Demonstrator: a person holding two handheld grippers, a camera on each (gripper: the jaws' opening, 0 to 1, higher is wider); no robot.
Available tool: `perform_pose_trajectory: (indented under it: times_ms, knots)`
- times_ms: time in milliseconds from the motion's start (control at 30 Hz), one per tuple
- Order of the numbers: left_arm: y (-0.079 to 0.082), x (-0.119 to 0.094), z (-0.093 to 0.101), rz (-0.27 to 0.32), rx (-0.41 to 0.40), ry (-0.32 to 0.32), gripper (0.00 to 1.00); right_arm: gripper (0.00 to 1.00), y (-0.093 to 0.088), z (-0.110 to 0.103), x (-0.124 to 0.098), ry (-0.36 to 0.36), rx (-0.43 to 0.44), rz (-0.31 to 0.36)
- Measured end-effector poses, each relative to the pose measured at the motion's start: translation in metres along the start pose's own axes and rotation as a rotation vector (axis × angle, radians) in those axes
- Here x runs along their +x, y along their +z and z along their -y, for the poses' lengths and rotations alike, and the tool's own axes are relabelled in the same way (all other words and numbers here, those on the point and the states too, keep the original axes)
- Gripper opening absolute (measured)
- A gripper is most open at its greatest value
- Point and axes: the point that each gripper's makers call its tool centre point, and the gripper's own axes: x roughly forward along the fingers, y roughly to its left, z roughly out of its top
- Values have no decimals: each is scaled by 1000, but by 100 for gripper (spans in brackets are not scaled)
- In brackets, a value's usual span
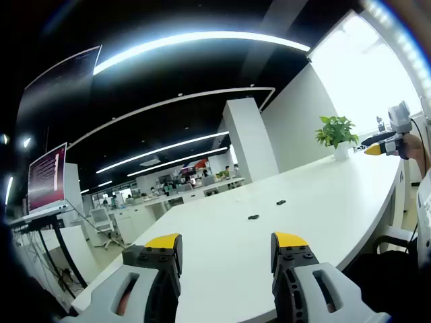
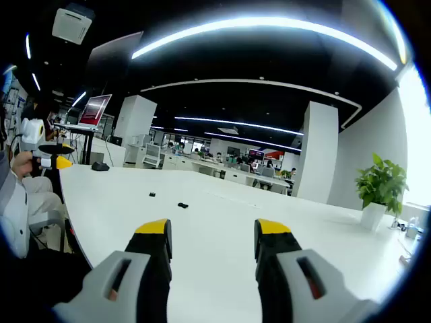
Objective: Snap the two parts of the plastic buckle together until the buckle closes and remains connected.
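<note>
Black buckle parts (image 1: 254, 217) (image 1: 280, 202) lying apart on white table (image 1: 337, 202); left gripper (image 1: 225, 252) and right gripper (image 2: 211, 239), jaws apart and empty, to approach one part each, aligning before pressing.

Open office: long white table (image 1: 323, 202), potted plant (image 2: 380, 185), ceiling light strips (image 2: 269, 27)

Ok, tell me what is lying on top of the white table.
On the white table lie two small black buckle parts, apart from each other, and a potted plant stands at its far edge. Both grippers hover with jaws open, holding nothing.
</note>
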Motion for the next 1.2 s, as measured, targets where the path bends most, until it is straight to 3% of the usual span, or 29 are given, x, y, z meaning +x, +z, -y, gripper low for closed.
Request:
perform_pose_trajectory:
  times_ms: [1200]
  knots:
    - [-4, 0, -2, -12, 4, -10, 53, 50, -1, -3, 1, -4, 0, -6]
